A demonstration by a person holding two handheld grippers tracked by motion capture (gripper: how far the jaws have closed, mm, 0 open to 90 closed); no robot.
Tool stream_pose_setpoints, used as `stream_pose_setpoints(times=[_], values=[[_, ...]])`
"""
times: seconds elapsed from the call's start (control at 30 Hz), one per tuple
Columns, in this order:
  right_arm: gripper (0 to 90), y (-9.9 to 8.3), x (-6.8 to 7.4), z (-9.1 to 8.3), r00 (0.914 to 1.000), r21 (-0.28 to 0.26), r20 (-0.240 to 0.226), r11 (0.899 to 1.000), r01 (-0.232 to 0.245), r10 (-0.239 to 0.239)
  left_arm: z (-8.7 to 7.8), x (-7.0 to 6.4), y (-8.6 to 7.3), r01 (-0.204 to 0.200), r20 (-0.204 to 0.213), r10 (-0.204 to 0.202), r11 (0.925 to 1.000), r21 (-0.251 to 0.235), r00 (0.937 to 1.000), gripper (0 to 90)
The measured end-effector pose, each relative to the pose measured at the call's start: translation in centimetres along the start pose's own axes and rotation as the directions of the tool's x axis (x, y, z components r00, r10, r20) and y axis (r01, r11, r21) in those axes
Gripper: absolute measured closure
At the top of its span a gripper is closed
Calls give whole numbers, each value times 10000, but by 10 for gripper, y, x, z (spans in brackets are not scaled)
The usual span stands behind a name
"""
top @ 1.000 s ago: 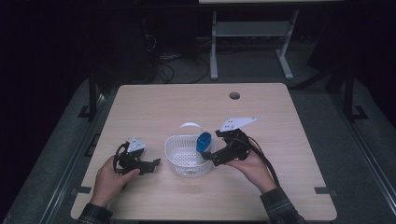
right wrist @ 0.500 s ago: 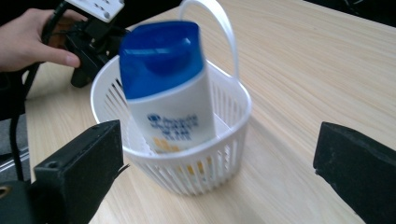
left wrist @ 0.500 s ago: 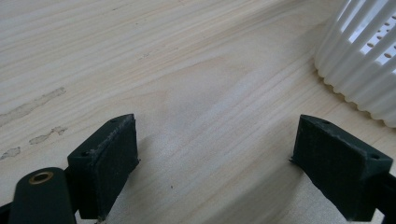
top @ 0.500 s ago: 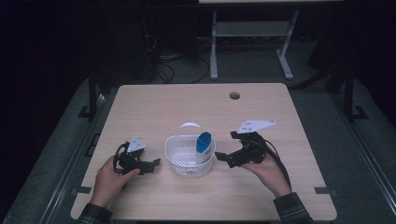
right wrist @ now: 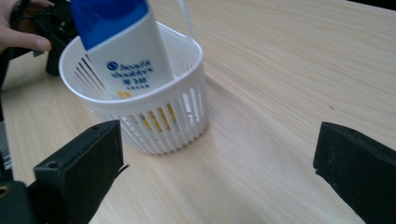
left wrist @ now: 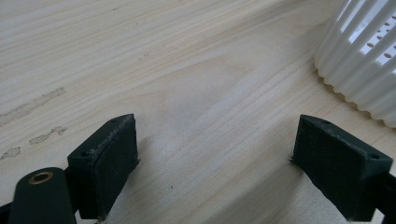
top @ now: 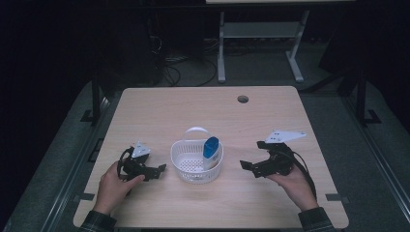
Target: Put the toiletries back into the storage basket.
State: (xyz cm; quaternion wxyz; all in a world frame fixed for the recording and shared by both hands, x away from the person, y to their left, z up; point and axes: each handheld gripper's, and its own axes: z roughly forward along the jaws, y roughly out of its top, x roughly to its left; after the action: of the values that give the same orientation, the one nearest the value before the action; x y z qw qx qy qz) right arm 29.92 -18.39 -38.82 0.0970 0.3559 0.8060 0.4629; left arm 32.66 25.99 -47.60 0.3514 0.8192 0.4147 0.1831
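High view: white basket (top: pixel 196 162) at mid-worktop (top: pixel 193 111), blue-capped bottle (top: pixel 211 151) standing tilted inside against its right wall. Placement looks done. Right hand-held gripper (top: pixel 250 166) near basket, jaws wide, empty. Left hand-held gripper (top: pixel 157 170) beside basket, jaws wide, empty, resting low. Likely left: clearing both hands, if anything.

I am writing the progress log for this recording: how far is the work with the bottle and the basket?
Done, it seems: the blue-capped bottle leans inside the white basket, cap up. In hand: nothing; the right gripper is open beside the basket, apart from it, and the left gripper is open on the other side, low over the table. Left: probably nothing for this bottle, since no other loose item lies on the table.
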Motion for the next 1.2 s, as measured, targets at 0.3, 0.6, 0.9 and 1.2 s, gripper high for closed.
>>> stream_pose_setpoints(times=[0.3,0.6,0.9,1.2], values=[[12,-26,-16,-14,9940,139,1051,9994,-331,315,0,0,0,-6,-1,6,10000,-4,10000,131],[12,-52,-23,-20,9797,651,1977,9967,-480,343,0,0,0,-7,-1,7,10000,-2,10000,130],[12,-81,-29,-21,9549,1186,2935,9895,-827,446,0,0,0,-28,-6,28,10000,16,10000,131],[12,-100,-31,-21,9341,1810,3568,9803,-797,100,0,0,0,-30,-6,30,10000,18,10000,131]])
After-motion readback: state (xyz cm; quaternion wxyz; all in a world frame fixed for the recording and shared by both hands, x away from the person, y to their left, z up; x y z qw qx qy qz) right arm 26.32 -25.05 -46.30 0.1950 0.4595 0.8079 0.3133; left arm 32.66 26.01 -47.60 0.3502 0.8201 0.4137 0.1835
